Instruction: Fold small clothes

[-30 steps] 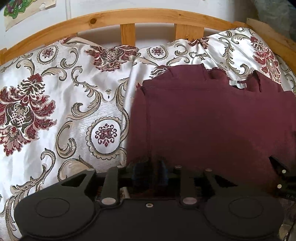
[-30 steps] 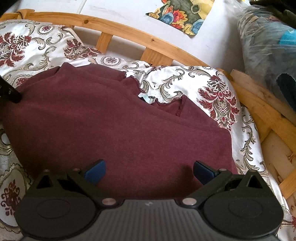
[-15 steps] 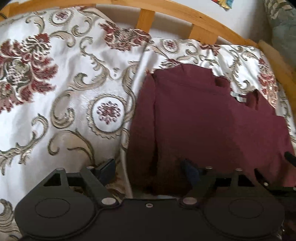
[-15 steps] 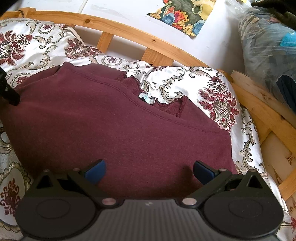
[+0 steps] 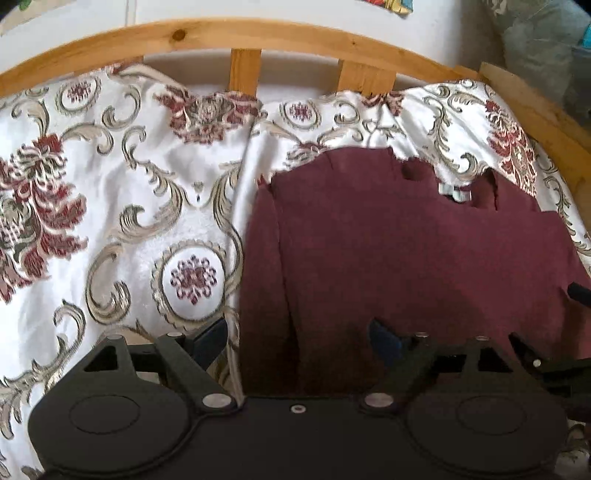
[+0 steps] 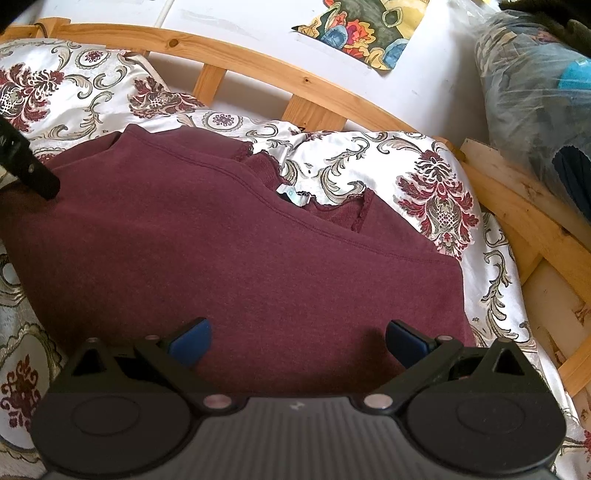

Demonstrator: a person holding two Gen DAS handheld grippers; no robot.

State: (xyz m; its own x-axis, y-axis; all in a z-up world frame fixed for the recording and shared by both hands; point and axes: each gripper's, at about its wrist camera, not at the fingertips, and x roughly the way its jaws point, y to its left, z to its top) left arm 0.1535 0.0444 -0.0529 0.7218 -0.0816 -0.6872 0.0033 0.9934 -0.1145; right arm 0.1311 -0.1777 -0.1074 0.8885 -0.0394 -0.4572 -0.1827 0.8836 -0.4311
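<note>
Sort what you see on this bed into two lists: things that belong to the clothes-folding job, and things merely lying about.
Belongs to the job:
- maroon top, already folded over on itself
- left gripper, open over its near left edge
- right gripper, open over its near edge

Just lying about:
- patterned bedspread
- wooden bed frame
- plastic-wrapped bundle
- colourful picture on the wall

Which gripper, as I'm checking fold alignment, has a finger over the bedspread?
The left gripper: one finger is over the patterned bedspread, the other over the maroon garment. The right gripper has both over it.
</note>
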